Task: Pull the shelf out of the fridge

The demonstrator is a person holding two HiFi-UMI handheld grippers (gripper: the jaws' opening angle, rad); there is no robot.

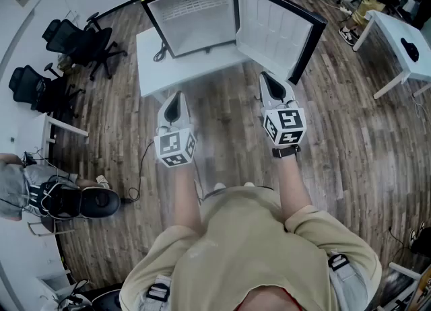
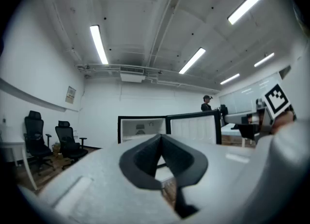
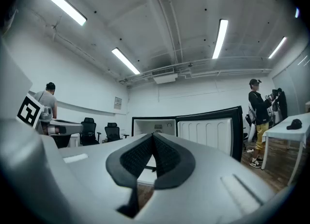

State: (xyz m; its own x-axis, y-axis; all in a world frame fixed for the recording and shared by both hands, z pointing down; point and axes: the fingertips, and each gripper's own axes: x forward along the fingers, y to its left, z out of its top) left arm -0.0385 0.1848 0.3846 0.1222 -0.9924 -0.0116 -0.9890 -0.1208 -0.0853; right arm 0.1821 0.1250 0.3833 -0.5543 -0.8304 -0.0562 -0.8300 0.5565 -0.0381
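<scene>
**Task object.** The small black fridge with a white interior (image 1: 195,33) stands on a white rectangular desk (image 1: 151,60) at 12 o'clock from the person. Its white-lined door (image 1: 273,23) is swung fully open toward 1 o'clock. Fine horizontal lines in the upper part of the compartment may be the shelf (image 1: 190,10). No view shows it clearly enough to confirm its type. It lies inside the compartment.

**Left gripper.** The left gripper (image 1: 176,97) is held level at 11 o'clock, over the brown wood-plank floor (image 1: 229,128). It is just short of the desk's near edge. In the left gripper view its dark pads meet at the tips (image 2: 161,136). The jaws are together with nothing between them. The fridge (image 2: 140,128) and its door (image 2: 193,128) appear straight ahead, well apart from the jaws.

**Right gripper.** The right gripper (image 1: 267,77) is held level at 1 o'clock, near the lower edge of the open door and not touching it. In the right gripper view the ribbed pads are pressed together at the tips (image 3: 153,135) and are empty. The fridge (image 3: 145,126) and door (image 3: 208,131) stand ahead of it.

**Surroundings.** Black office chairs (image 1: 77,40) stand at 10 o'clock. A second white desk (image 1: 404,47) stands at 2 o'clock, with a person (image 3: 259,116) standing beside it.
</scene>
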